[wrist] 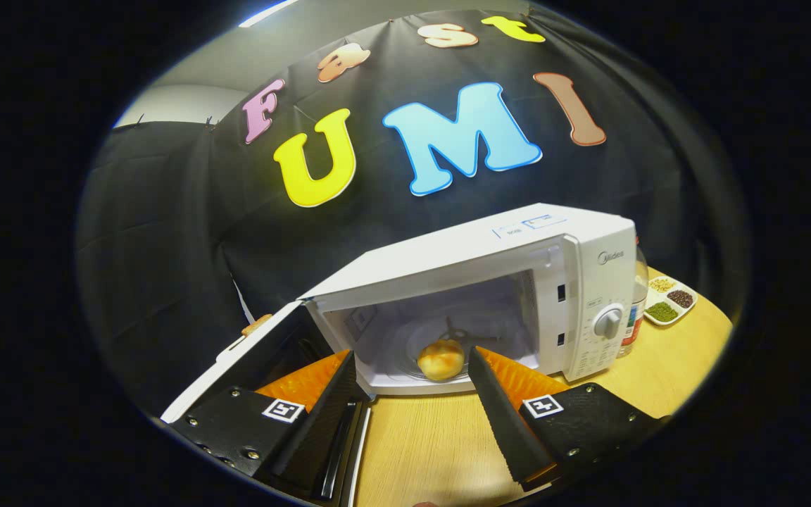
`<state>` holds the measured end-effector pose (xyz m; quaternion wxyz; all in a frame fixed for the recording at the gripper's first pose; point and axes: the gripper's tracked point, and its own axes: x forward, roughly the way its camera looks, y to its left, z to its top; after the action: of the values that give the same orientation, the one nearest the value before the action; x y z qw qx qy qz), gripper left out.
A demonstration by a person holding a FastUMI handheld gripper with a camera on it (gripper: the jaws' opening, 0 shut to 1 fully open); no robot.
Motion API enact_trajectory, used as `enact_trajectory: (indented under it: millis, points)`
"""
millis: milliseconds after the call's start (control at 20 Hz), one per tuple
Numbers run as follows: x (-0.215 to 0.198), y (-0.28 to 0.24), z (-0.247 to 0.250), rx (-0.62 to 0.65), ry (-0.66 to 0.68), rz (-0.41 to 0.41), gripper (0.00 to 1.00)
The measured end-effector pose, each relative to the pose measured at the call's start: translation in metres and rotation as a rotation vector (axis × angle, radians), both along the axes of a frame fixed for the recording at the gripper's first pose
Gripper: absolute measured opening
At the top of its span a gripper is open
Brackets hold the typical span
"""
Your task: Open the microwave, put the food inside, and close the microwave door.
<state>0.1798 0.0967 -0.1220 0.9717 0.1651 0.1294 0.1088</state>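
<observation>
A white box-shaped microwave oven (518, 282) stands on a light wooden tabletop (434, 443), its cavity exposed. Its dark-windowed, white-framed door (250, 366) is swung fully out to the left, and the door's lower part is hidden behind the left finger of the gripper (412, 394). Inside the cavity, a round golden-brown bread roll (441, 359) sits on the clear glass turntable (405, 352), whose rim is faint and hard to trace against the pale interior. A small metal piece behind the roll is too indistinct to identify.

The gripper's two fingers are spread wide with nothing between them but bare table; the roll lies just beyond their tips, inside the oven, touching neither. The fingers' bases are cut off below.

On the oven's right side is a control panel with a white round dial (608, 322); the small markings around it cannot be made out. Just right of the oven, a clear plastic bottle (636, 310) is mostly hidden by the oven's side. Farther right, a white divided dish (669, 301) holds small portions of pale, dark and green dry foods, too small to tell exactly.
</observation>
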Motion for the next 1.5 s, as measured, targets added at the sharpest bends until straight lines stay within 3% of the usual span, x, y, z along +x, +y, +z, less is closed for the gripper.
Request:
enact_trajectory:
  millis: [400, 850, 1500]
  points:
    - [-0.086, 0.011, 0.046, -0.049, -0.075, 0.018, 0.97]
    - [-0.165, 0.075, 0.085, -0.092, -0.157, 0.141, 0.97]
    - [-0.242, 0.217, 0.079, -0.111, -0.164, 0.44, 0.97]
